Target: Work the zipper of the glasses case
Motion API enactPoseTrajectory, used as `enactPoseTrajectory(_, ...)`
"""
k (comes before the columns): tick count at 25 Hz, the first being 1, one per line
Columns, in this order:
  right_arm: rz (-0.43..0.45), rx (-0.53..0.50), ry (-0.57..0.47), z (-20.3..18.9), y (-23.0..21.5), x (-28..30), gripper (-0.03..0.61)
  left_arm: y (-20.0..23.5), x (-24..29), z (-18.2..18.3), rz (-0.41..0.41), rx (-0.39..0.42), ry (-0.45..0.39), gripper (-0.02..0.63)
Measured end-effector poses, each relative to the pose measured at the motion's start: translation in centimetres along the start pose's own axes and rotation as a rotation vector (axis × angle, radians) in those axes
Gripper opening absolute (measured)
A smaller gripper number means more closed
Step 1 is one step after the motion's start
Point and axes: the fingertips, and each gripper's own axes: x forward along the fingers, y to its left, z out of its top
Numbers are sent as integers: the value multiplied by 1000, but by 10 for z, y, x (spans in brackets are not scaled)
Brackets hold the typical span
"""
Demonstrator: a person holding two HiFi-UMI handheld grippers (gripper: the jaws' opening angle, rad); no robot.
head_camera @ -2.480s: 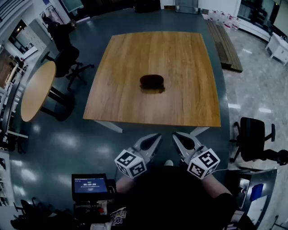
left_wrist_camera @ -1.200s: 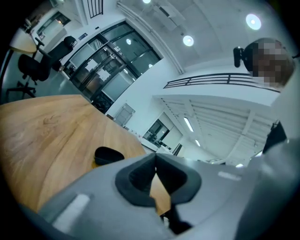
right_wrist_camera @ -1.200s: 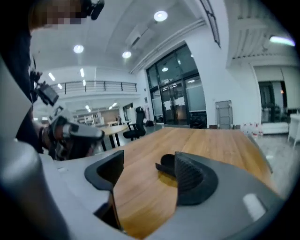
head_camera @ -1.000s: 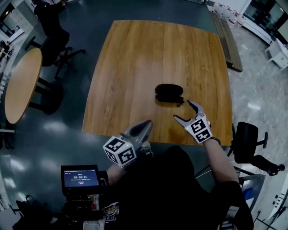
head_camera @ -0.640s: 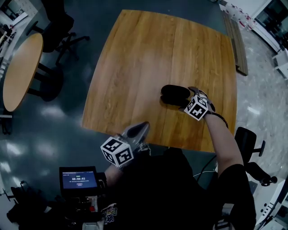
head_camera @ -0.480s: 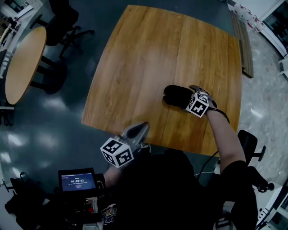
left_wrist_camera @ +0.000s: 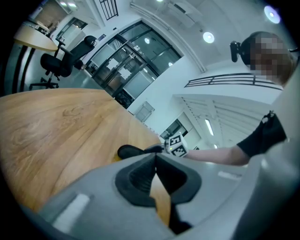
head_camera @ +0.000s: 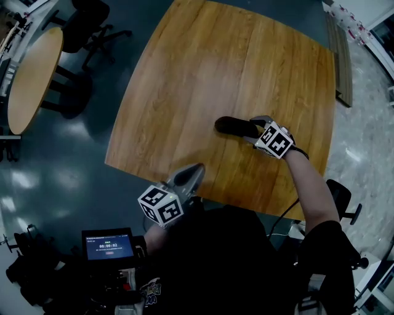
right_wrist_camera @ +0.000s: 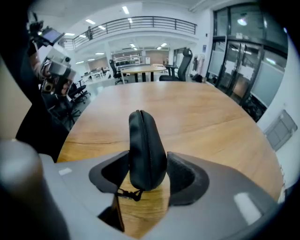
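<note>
A black zipped glasses case [head_camera: 233,127] lies on the wooden table [head_camera: 184,80], right of the middle. My right gripper [head_camera: 252,127] reaches down onto its right end. In the right gripper view the case [right_wrist_camera: 146,140] stands on edge between the pads, both of which press on it. The jaws have just been closing on it. A zipper pull with a short cord [right_wrist_camera: 128,193] hangs at the near end. My left gripper [head_camera: 196,168] is shut and empty at the table's near edge, apart from the case [left_wrist_camera: 128,151].
A round wooden table [head_camera: 31,74] and office chairs [head_camera: 92,15] stand on the floor at the left. Another black chair [head_camera: 341,195] is at the right. A small screen [head_camera: 108,245] hangs at the person's waist.
My right gripper has come down from the near right onto the case's end and closed on it. The case now looks narrower, turned on edge. My left gripper has sunk slightly.
</note>
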Motion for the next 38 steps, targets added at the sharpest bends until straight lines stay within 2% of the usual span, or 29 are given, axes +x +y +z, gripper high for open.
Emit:
enactPoseTrajectory(2, 4, 49, -15, 1, 0, 0, 250, -1, 4, -3, -1, -8, 8, 2)
enactPoseTrajectory(4, 2, 43, -6, -1, 2, 4, 263, -4, 8, -4, -5, -3, 15, 2)
enactPoseTrajectory(6, -7, -28, 30, -1, 11, 7, 312, -7, 11, -5, -8, 3, 20, 0)
enactPoseTrajectory(8, -23, -102, 40, 3, 17, 11, 312, -10, 14, -6, -10, 10, 25, 1)
enactPoseTrajectory(9, -29, -105, 24, 5, 19, 12, 288, -11, 14, -6, -11, 15, 29, 0)
enactPoseTrajectory(12, -37, -49, -25, 12, 18, 13, 274, -10, 15, -6, -2, 19, 32, 0)
enactPoseTrajectory(15, -91, -49, -67, 15, 20, 7, 264, 3, 10, -4, 21, -3, 14, 2)
enactPoseTrajectory(17, -109, 12, -161, 20, 26, -8, 261, 8, 8, 2, 11, -6, -13, 2)
enactPoseTrajectory(20, -42, 304, -456, 53, 40, -54, 259, 8, 5, 23, -50, 38, -87, 5)
enactPoseTrajectory(21, -15, 404, -556, 68, 45, -74, 252, 7, 5, 32, -73, 58, -114, 33)
enactPoseTrajectory(23, 28, 543, -723, 95, 55, -112, 252, 0, 6, 48, -118, 92, -157, 83)
enactPoseTrajectory(24, 42, 579, -787, 106, 61, -128, 252, -7, 9, 56, -141, 111, -170, 83)
enactPoseTrajectory(25, 53, 597, -834, 116, 67, -141, 252, -18, 12, 65, -169, 132, -179, 93)
enactPoseTrajectory(27, 71, 599, -893, 132, 81, -161, 252, -43, 21, 81, -241, 174, -203, 159)
enactPoseTrajectory(29, 88, 592, -926, 144, 95, -172, 252, -63, 26, 94, -312, 211, -234, 192)
enactPoseTrajectory(31, 99, 589, -947, 151, 104, -181, 252, -79, 27, 106, -370, 237, -266, 264)
enactPoseTrajectory(35, 88, 574, -962, 150, 111, -198, 252, -110, 24, 119, -503, 210, -320, 312)
enactPoseTrajectory(38, 78, 561, -950, 147, 116, -203, 252, -128, 25, 120, -569, 181, -313, 325)
